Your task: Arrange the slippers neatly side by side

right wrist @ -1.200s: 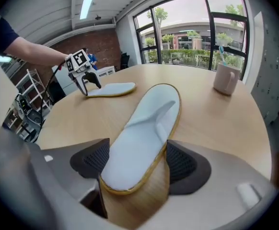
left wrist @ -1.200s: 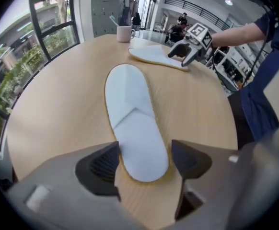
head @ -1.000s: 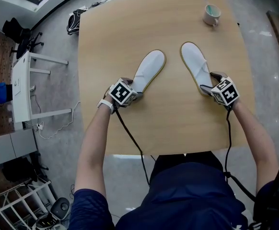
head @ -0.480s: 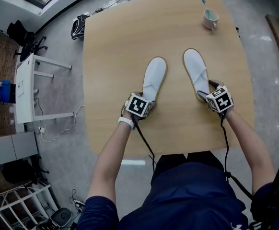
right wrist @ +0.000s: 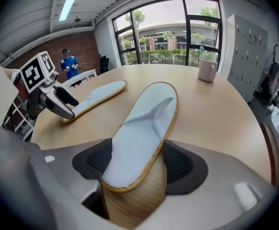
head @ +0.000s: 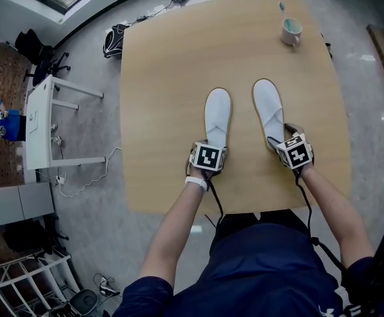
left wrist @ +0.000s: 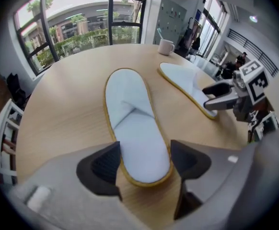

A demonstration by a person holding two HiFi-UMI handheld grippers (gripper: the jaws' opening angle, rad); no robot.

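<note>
Two white slippers with yellow rims lie toe-away on the wooden table, roughly parallel with a gap between them. My left gripper is shut on the heel of the left slipper; in the left gripper view the heel sits between both pads. My right gripper is shut on the heel of the right slipper, and its pads press the heel's sides. Each gripper view also shows the other slipper and the other gripper.
A pale mug holding a toothbrush stands at the table's far right corner, well beyond the slippers. The near table edge runs just behind both grippers. A white side table and cables are on the floor to the left.
My left gripper has dragged the left slipper rightward and toward me, turning it from slanted to straight. My right gripper has pulled the right slipper slightly nearer and leftward.
</note>
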